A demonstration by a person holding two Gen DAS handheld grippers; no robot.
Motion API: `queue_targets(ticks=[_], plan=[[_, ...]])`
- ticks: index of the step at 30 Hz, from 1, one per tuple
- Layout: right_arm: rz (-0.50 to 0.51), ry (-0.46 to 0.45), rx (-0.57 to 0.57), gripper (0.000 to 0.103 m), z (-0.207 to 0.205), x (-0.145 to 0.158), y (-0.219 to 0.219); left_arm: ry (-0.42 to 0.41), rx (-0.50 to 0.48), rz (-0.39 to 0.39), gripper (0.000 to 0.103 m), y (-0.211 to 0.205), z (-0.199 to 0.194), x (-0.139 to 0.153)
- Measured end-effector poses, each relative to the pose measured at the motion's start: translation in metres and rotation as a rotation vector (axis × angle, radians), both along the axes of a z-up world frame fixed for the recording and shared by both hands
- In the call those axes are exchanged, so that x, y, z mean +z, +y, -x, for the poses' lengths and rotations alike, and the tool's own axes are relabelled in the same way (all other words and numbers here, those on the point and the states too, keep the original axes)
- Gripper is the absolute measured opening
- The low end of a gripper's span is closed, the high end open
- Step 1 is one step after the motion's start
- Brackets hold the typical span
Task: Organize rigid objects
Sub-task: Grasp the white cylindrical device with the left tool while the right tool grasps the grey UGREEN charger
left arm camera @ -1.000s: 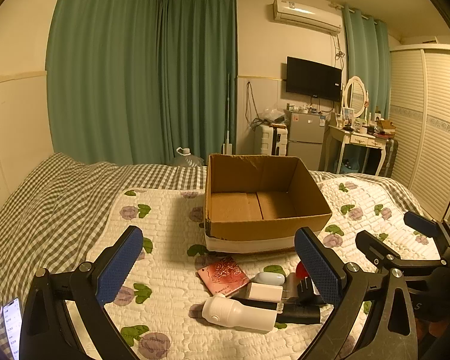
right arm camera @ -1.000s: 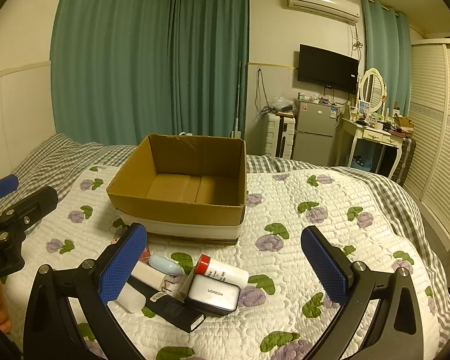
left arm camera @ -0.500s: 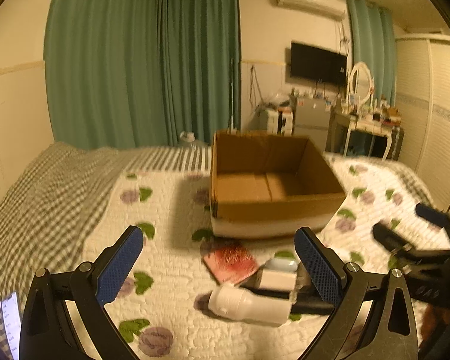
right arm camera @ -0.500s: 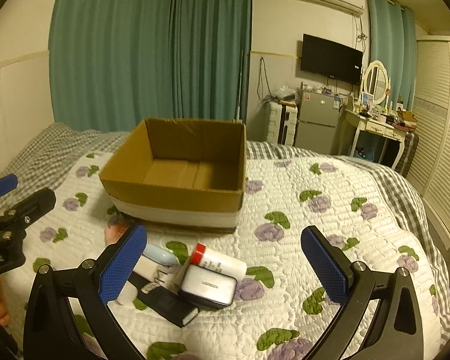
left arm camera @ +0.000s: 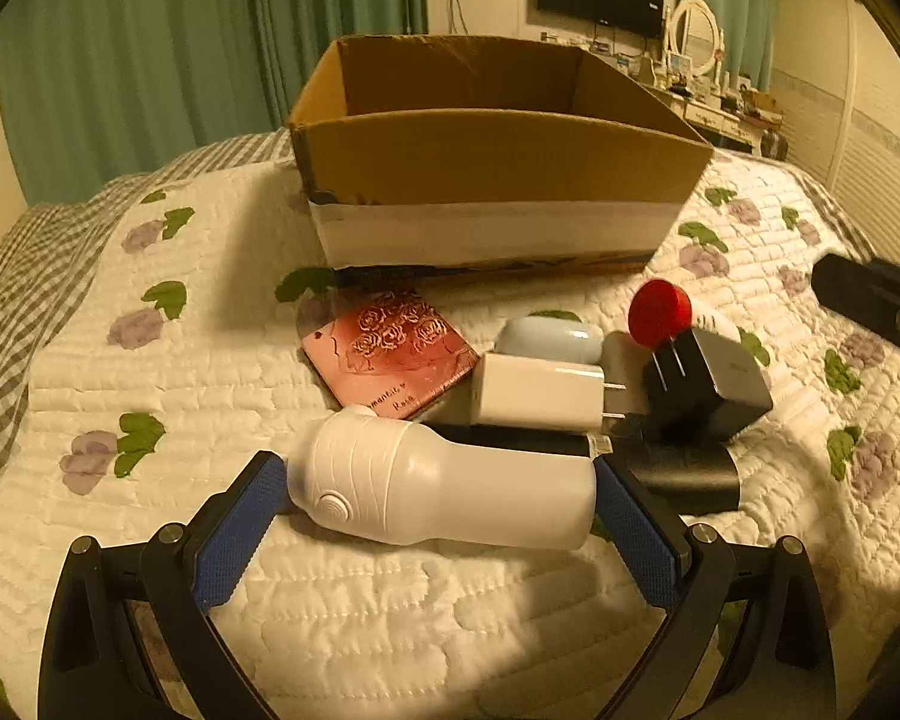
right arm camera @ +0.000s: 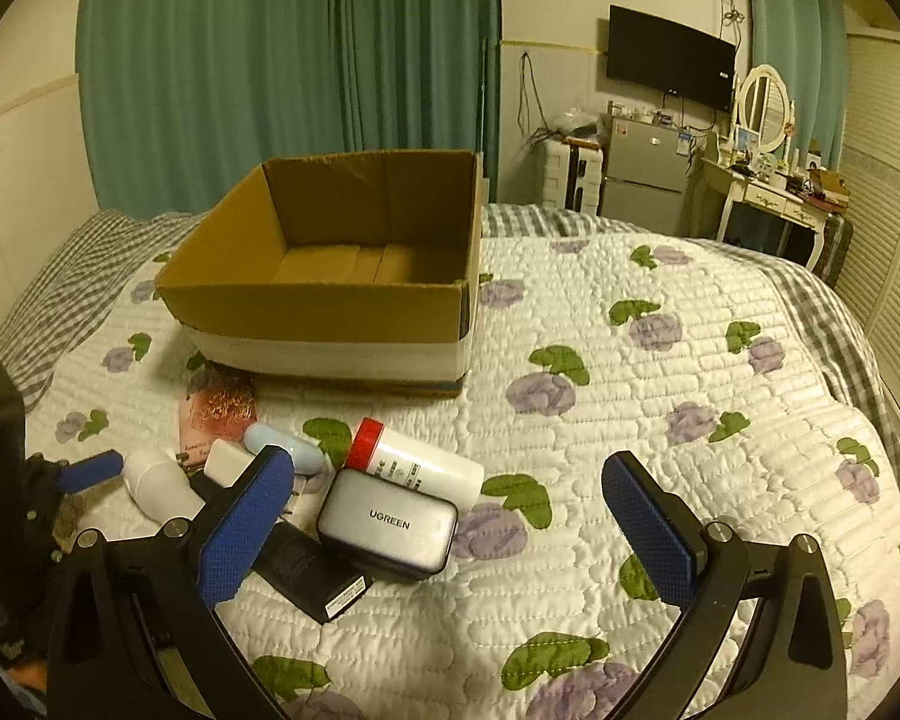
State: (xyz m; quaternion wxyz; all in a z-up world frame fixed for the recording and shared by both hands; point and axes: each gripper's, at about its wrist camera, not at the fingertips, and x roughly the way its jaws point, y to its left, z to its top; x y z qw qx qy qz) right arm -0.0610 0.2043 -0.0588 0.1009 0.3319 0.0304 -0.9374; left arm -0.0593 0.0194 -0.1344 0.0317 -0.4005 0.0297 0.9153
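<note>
The white bottle (left arm camera: 444,492) lies on its side on the quilt (left arm camera: 150,372), at the near edge of a pile in front of the empty cardboard box (left arm camera: 486,162). The left gripper (left arm camera: 438,516) is spread around it, pads at each end, not yet clenched. Gripped end to end, the smooth bottle could pivot or slip out, and lifting may drag the black block (left arm camera: 684,474) touching it. The right gripper (right arm camera: 450,516) hangs released above the grey charger (right arm camera: 387,522).

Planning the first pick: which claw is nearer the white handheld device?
Left. The left claw straddles the white handheld device; the right claw hovers open farther right, over the UGREEN charger.
</note>
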Motion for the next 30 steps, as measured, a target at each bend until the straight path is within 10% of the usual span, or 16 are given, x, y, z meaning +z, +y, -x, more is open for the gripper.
queue_targets(ticks=[12, 24, 30], plan=[[-0.045, -0.070, 0.027, 0.103, 0.007, -0.019, -0.011, -0.101, -0.025, -0.161, 0.102, -0.024, 0.024, -0.016], [0.010, -0.255, 0.063, 0.103, 0.038, -0.055, -0.028, 0.023, 0.040, -0.032, 0.101, -0.030, 0.000, 0.021], [0.032, -0.340, 0.074, 0.073, 0.050, -0.072, -0.032, 0.079, 0.084, -0.057, 0.101, -0.039, -0.007, 0.046]])
